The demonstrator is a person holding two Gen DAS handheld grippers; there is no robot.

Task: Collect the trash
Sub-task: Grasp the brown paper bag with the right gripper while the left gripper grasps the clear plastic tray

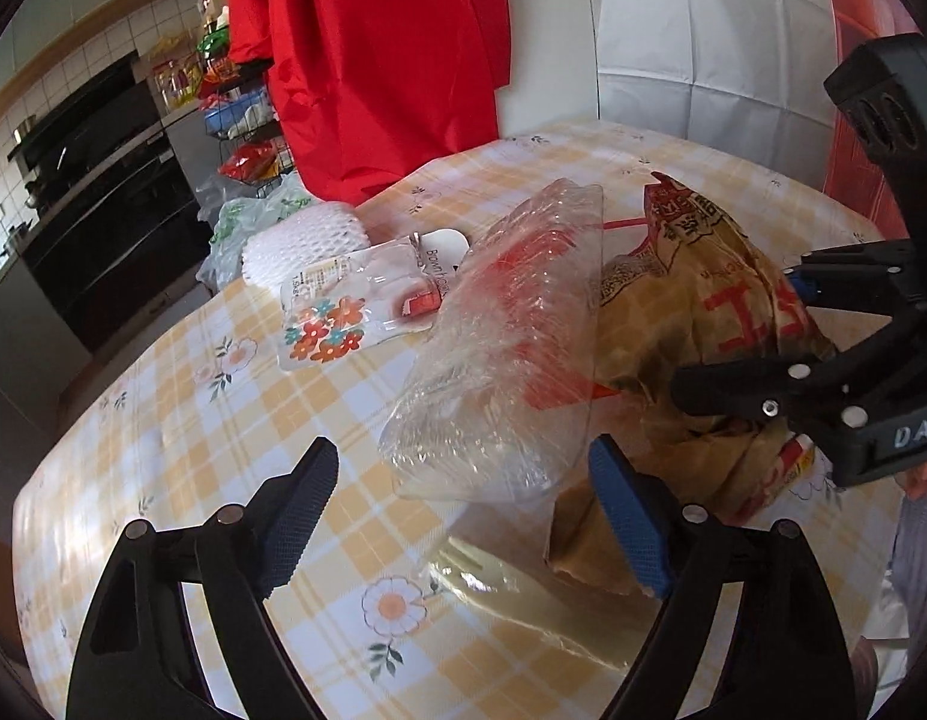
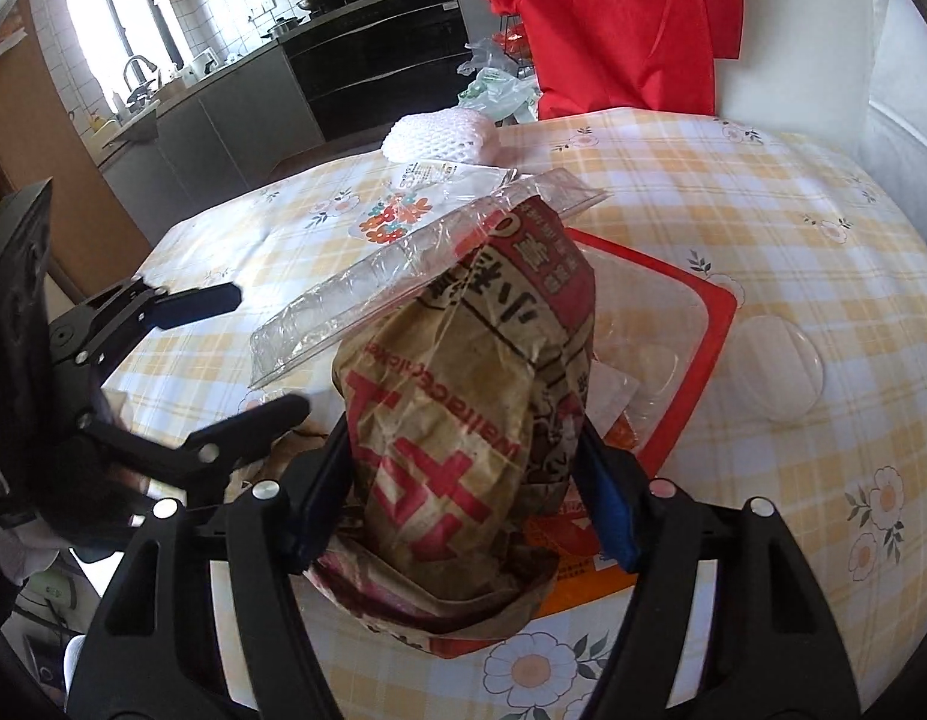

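Note:
A crumpled brown paper food bag [image 2: 451,420] with red print stands on the checked tablecloth [image 2: 763,210]. My right gripper [image 2: 463,444] is shut on its lower part, one pad on each side. A clear plastic clamshell [image 2: 403,282] leans tilted against the bag's top. In the left wrist view the clamshell [image 1: 493,348] lies just ahead of my left gripper [image 1: 463,462]. That gripper is open, and the clamshell's near edge reaches in between its tips, the left pad standing apart from it. The bag [image 1: 703,312] and right gripper [image 1: 739,330] show at the right.
A white foam net [image 1: 307,234] and a clear packet with a flower sticker [image 1: 331,324] lie further back. A red-rimmed tray [image 2: 709,312] and a clear round lid [image 2: 775,366] sit right of the bag. A red cloth [image 1: 373,60] hangs behind the table, with dark kitchen units [image 1: 103,210] at the left.

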